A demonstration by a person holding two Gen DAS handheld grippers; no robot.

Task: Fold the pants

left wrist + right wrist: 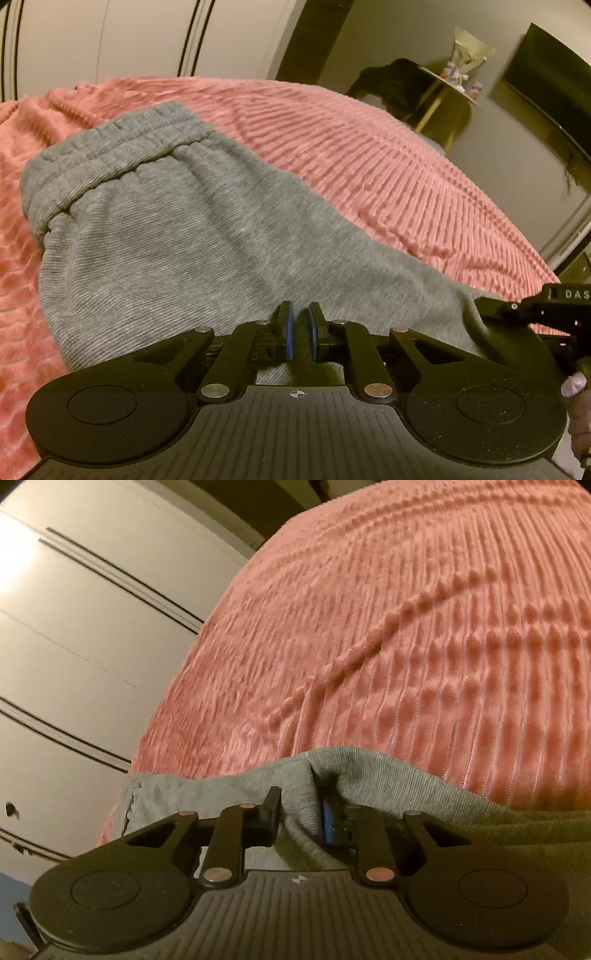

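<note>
Hiding beneath the black body of each tool: the near edge of the grey pants (166, 229), cut off in both wrist views, with legs and hems nowhere to be made out. Shows only the elastic waistband (110, 155) plainly, at the far left, lying flat on the pink ribbed blanket (369, 147). Blurs the far right of the room: a small side table (443, 88) bearing pale things too small to name, a dark heap (395, 85) beside it, hard to identify, and a dark screen (546, 92) on the wall. Puts the left gripper (301, 332) over the near part of the pants, well short of the waistband, closed to a thin slit with grey cloth filling it, apparently nipped. Puts the right gripper (301, 818) on the near right edge of the same cloth, narrowly parted around a raised fold touching both pads, so clamped on the pants. Catches just one fingertip (574, 384) of the person at the right edge. Counts one pair of pants, one blanket, two grippers, and pale wardrobe doors (74, 627) at the far left, cropped.
</note>
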